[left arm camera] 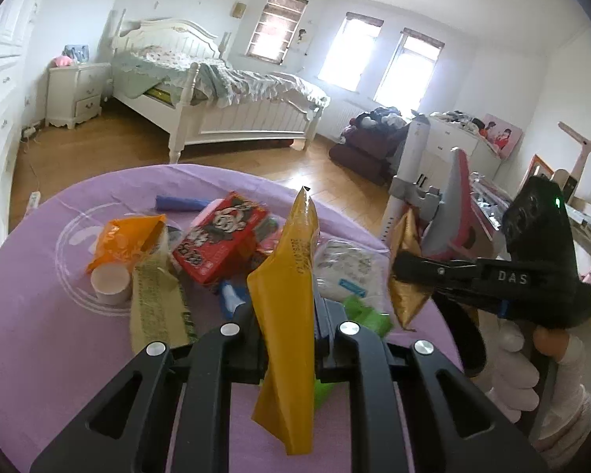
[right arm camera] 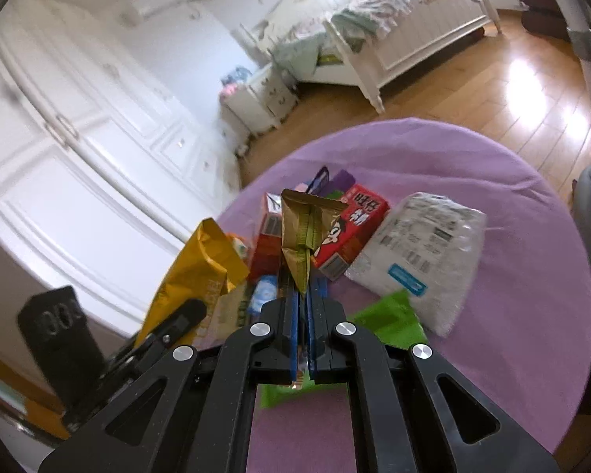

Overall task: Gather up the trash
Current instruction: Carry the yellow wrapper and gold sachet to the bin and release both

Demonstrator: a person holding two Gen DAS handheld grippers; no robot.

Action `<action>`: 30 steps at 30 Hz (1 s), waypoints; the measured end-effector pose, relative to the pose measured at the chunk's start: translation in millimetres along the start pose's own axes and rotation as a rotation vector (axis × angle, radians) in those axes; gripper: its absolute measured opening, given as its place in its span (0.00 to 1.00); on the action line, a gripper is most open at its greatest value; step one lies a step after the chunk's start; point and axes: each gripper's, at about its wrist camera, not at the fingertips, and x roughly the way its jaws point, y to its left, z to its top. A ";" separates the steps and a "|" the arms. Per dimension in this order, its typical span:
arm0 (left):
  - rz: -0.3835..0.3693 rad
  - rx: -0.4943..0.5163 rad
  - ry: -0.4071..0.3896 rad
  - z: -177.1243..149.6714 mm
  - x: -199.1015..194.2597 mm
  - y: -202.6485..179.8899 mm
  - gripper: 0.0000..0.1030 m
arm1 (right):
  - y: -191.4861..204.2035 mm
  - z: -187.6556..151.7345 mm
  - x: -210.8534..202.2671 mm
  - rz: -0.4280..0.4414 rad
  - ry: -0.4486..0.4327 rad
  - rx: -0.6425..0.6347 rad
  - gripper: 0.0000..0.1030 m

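Two claws, each clamped on one wrapper: left claw (left arm camera: 283, 315) yellow wrapper (left arm camera: 285, 299), right claw (right arm camera: 303, 299) gold wrapper (right arm camera: 301, 232).

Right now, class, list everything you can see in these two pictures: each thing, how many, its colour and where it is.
yellow wrapper: one, yellow, clamped in left gripper
gold wrapper: one, gold, clamped in right gripper
red carton: one, red, mid-table
white pouch: one, white, table's right
green wrapper: one, green, under right gripper
orange bag: one, orange, table's left
table: one, purple cloth
bed: one, white, behind
left gripper: black, shut
right gripper: black, shut
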 end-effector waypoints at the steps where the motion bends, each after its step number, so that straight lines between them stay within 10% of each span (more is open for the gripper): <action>1: -0.002 0.003 -0.002 0.6 -0.8 -5.3 0.16 | -4.0 -0.8 -9.6 0.007 -0.012 0.008 0.04; 13: -0.125 0.104 0.047 9.1 44.8 -110.5 0.16 | -80.2 -2.3 -112.1 -0.004 -0.190 0.137 0.04; 30: -0.429 0.224 0.318 -22.9 190.4 -278.7 0.16 | -256.1 -39.4 -245.4 -0.264 -0.428 0.389 0.04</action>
